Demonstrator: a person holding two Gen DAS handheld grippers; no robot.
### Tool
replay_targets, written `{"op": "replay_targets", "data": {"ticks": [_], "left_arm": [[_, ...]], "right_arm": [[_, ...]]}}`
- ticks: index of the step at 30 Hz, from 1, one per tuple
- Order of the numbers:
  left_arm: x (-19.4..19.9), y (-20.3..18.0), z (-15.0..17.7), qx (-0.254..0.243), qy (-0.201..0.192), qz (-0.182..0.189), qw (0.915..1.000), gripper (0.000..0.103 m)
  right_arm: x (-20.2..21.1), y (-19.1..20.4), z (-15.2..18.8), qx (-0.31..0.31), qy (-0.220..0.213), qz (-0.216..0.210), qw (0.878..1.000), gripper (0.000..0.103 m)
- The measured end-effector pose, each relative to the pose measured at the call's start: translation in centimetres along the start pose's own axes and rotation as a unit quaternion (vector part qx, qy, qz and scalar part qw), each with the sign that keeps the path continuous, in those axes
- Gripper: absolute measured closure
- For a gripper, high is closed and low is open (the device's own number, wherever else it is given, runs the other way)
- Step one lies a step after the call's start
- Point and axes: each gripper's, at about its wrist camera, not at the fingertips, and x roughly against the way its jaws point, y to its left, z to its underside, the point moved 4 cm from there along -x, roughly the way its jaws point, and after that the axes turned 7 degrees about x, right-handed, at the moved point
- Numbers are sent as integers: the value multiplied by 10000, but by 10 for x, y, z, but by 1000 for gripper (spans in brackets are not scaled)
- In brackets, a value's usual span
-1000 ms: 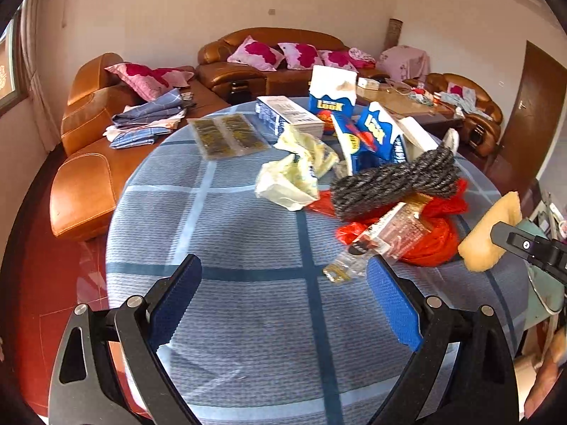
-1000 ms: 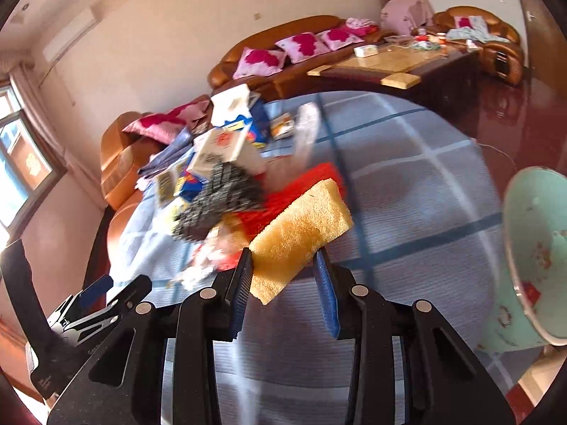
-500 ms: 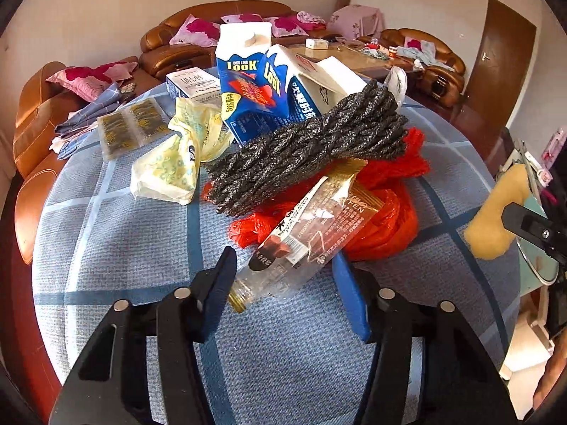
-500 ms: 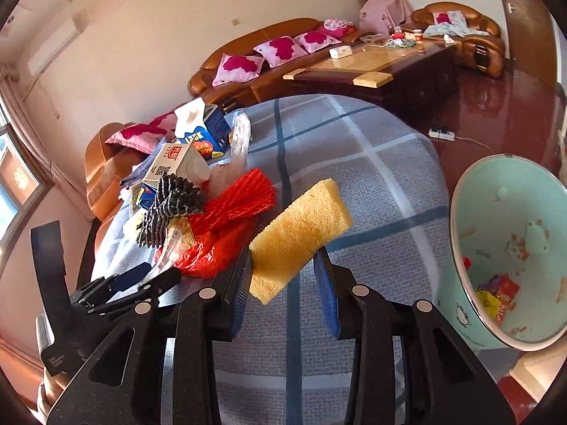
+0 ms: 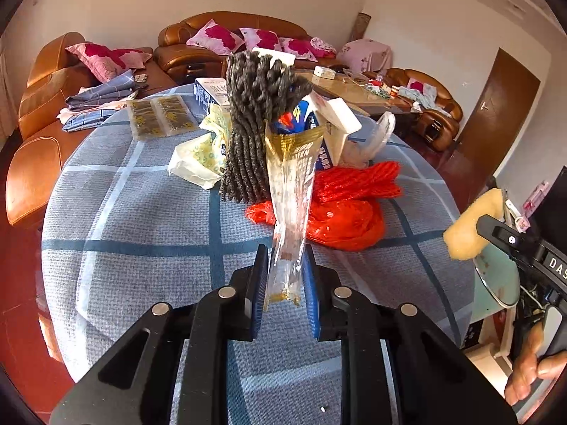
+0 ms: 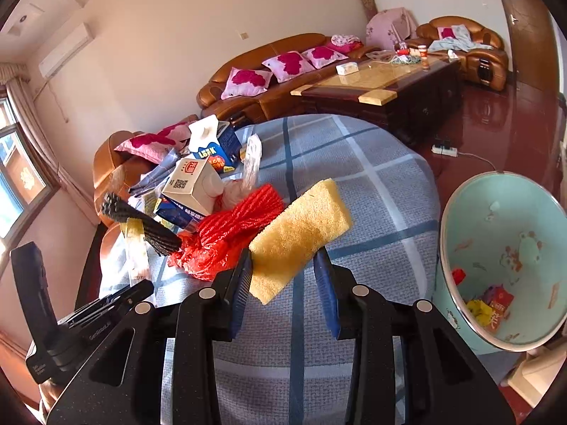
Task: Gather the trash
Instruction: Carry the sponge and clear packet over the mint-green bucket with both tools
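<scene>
Left wrist view: left gripper (image 5: 283,279) fingers pinch a clear wrapper (image 5: 288,212), lifted ahead of them. Right gripper (image 6: 283,276) fingers clamp a yellow sponge (image 6: 301,233); the bin (image 6: 503,258) sits right of them. Carry each over its rim before letting go.
</scene>
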Motion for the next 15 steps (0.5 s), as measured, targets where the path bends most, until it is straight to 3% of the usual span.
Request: {"op": "replay_targets", "data": {"ticks": [11, 13, 15], "left_arm": [[33, -29, -5, -129, -369, 0, 9992, 84], [24, -30, -4, -157, -272, -177, 9994, 74], [14, -27, -3, -106, -192, -336, 9992, 42]], "right_arm": [[40, -10, -9, 375, -280, 136, 9988, 67], [46, -16, -8, 357, -327, 160, 9987, 67], [52, -25, -4, 298, -369, 201, 9987, 67]]}}
